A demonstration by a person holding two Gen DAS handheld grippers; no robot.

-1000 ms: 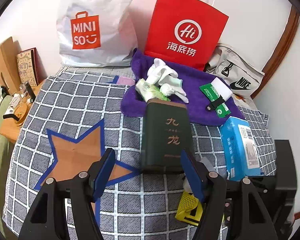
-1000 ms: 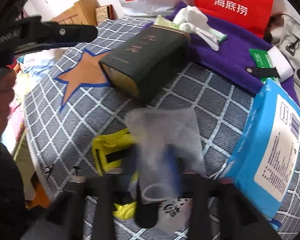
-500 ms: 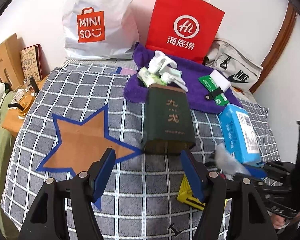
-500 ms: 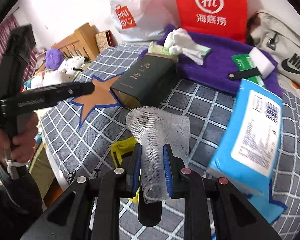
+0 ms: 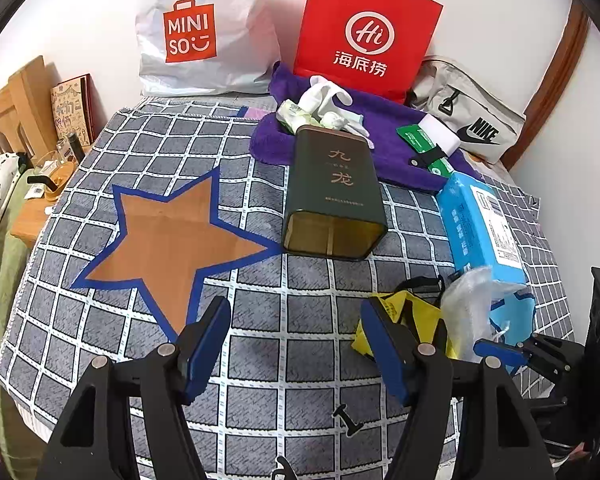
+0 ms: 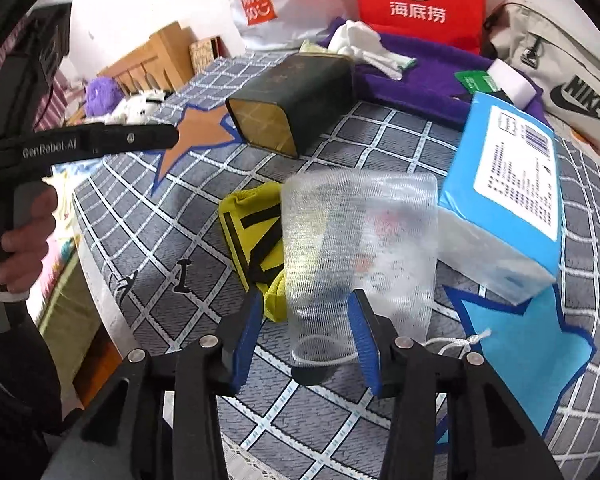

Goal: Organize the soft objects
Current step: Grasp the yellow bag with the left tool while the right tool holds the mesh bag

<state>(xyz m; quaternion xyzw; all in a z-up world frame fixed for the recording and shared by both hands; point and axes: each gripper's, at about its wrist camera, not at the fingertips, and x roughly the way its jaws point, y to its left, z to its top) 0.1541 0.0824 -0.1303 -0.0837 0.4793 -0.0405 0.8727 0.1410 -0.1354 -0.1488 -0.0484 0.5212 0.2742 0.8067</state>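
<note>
"MINISO" on white plastic bag (image 5: 204,32), "Hi 海底捞" on red paper bag (image 5: 366,36), "NIKE" on beige pouch (image 5: 472,116), "九龙" on dark tin (image 5: 334,188)

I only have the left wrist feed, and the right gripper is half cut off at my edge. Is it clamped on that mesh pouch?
Observer: No. The right gripper is open, and the mesh pouch sits loose between its jaws, drawstring end toward the gripper.
Operator: What is on the cloth to the right of the pouch?
Observer: A light-blue star patch lies there, its far end tucked under the blue tissue pack.
</note>
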